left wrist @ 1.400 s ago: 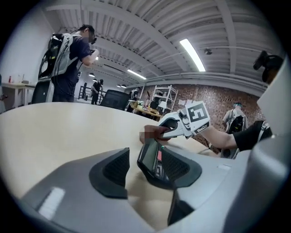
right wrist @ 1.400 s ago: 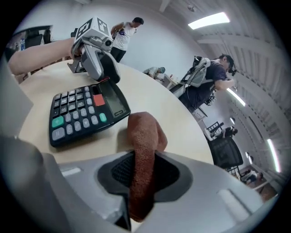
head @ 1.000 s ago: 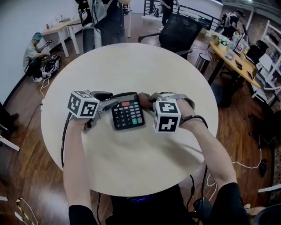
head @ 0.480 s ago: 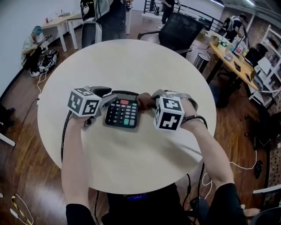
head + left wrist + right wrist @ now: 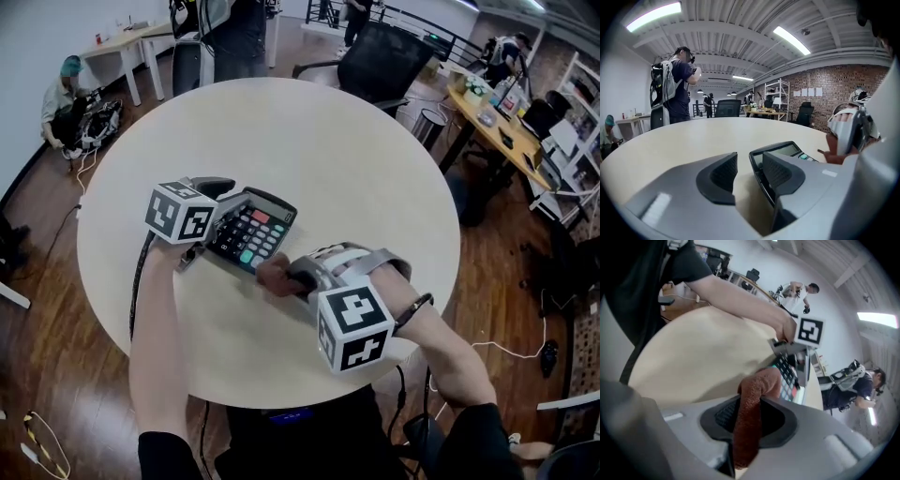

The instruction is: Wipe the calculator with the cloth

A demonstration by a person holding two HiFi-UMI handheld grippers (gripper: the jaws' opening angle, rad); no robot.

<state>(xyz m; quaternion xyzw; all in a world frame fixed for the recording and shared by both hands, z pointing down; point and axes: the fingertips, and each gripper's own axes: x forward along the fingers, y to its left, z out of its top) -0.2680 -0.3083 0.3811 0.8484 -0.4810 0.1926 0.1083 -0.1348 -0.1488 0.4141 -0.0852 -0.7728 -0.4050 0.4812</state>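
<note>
The rust-brown cloth is clamped between the jaws of the right claw. Its free end is bunched out in front, just at the near corner of the calculator; whether the keys are touched cannot be told. The calculator lies askew on the left part of the round pale surface, with its screen end turned away. The left claw is set at the calculator's left side with its jaws apart, and these have just been opening a little. Only the calculator's edge is seen between them, against one pad, so nothing is gripped. For the wipe to be done well, the calculator would best be steadied by that claw. The cloth should then be drawn flat across keys and screen under light pressure, so that the light casing is not pushed away. Around the surface are seen a wooden floor, a black office chair, a cluttered desk and several people. A brick wall is shown in the left gripper view.
</note>
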